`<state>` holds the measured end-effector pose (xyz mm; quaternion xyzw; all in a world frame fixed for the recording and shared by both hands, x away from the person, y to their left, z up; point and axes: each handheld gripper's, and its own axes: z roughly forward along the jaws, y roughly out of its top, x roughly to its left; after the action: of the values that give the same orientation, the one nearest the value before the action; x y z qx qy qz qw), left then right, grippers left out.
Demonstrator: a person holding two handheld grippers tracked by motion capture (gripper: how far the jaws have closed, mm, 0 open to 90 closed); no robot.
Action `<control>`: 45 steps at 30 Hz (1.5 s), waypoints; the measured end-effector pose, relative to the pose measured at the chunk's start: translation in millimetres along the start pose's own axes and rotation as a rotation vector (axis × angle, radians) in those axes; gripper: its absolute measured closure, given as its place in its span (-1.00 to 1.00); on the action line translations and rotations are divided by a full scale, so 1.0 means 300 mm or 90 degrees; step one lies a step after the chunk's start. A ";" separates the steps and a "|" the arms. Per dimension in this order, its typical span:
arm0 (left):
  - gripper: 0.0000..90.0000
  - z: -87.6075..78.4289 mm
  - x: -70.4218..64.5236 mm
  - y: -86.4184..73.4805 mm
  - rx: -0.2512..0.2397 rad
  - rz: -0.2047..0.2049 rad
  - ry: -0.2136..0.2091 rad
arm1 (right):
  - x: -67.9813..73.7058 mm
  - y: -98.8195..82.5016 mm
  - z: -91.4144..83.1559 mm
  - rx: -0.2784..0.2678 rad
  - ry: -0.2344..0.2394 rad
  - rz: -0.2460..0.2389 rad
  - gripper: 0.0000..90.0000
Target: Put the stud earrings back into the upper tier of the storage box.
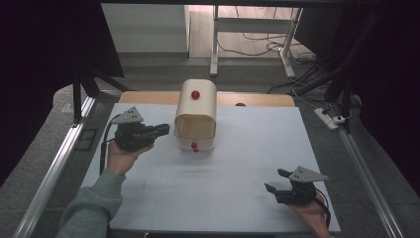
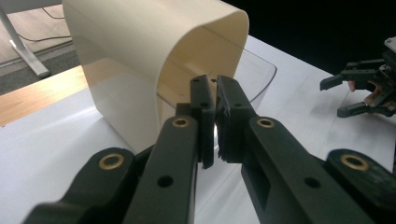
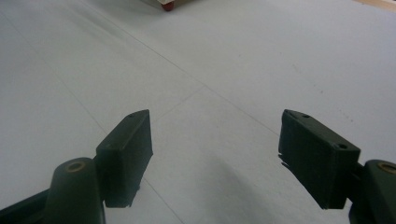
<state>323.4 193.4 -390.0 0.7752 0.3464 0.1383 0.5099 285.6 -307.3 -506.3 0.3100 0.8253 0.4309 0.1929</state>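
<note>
No readable text, label, brand or number anywhere, perhaps owing to the soft, dim views.

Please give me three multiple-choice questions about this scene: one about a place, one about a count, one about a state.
1. Where is the cream box?
A. at the table's near edge
B. toward the far middle of the table
C. on the floor

2. How many red knobs show on the box in the high view?
A. one
B. two
C. four

3. How do the right gripper's jaws stand?
A. wide apart
B. shut
C. shut on the box

Answers:
1 B, it stands near the far edge.
2 B, a top knob and a low knob.
3 A, bare table shows between them.
</note>
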 end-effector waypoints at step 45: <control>0.01 0.124 -0.045 0.043 0.025 0.027 -0.022 | 0.003 -0.004 0.008 0.008 0.005 -0.005 -0.45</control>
<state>339.8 155.4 -393.2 0.7944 0.3238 0.1290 0.4974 286.1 -305.9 -508.8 0.3063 0.8300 0.4259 0.1895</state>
